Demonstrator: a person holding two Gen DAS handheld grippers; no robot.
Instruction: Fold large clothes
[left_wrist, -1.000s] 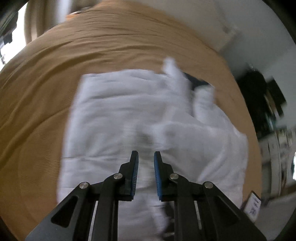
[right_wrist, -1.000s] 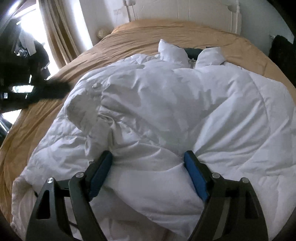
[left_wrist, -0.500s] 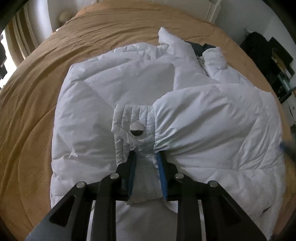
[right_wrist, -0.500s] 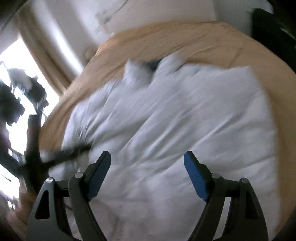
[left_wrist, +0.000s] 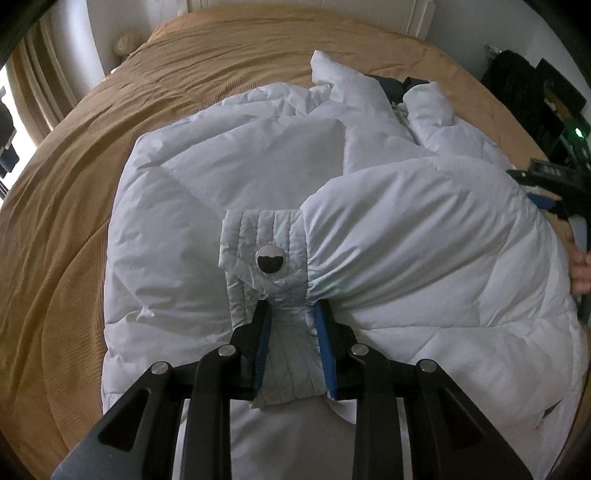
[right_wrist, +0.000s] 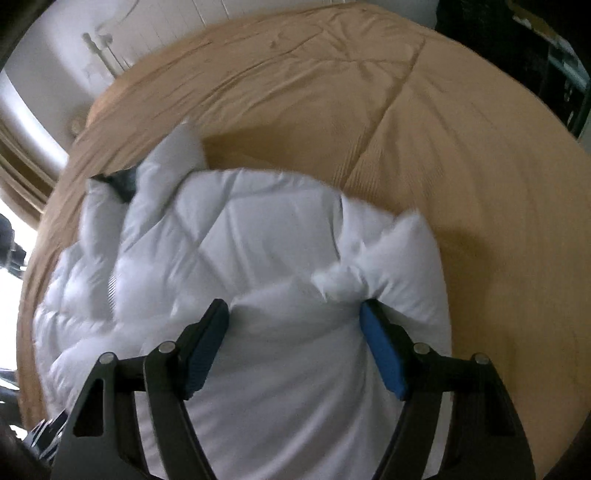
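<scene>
A white puffer jacket (left_wrist: 229, 177) lies spread on a tan bed, collar at the far end. My left gripper (left_wrist: 291, 310) is shut on the sleeve cuff (left_wrist: 284, 332), which has a silver snap button (left_wrist: 270, 259), and holds the sleeve folded over the jacket's middle. In the right wrist view the jacket (right_wrist: 240, 236) fills the lower half. My right gripper (right_wrist: 295, 310) is open, its blue pads either side of a puffy fold near the jacket's right edge. The right gripper also shows at the right edge of the left wrist view (left_wrist: 554, 192).
The tan bedspread (left_wrist: 92, 155) surrounds the jacket, with wide room to the left and far side (right_wrist: 424, 129). A white headboard (left_wrist: 303, 7) stands at the far end. Dark furniture (left_wrist: 535, 81) stands to the right of the bed. A curtained window (left_wrist: 22, 92) is on the left.
My left gripper closed on the sleeve cuff and holds it over the jacket. My right gripper left the middle of the jacket and swung to its right edge, still open.
</scene>
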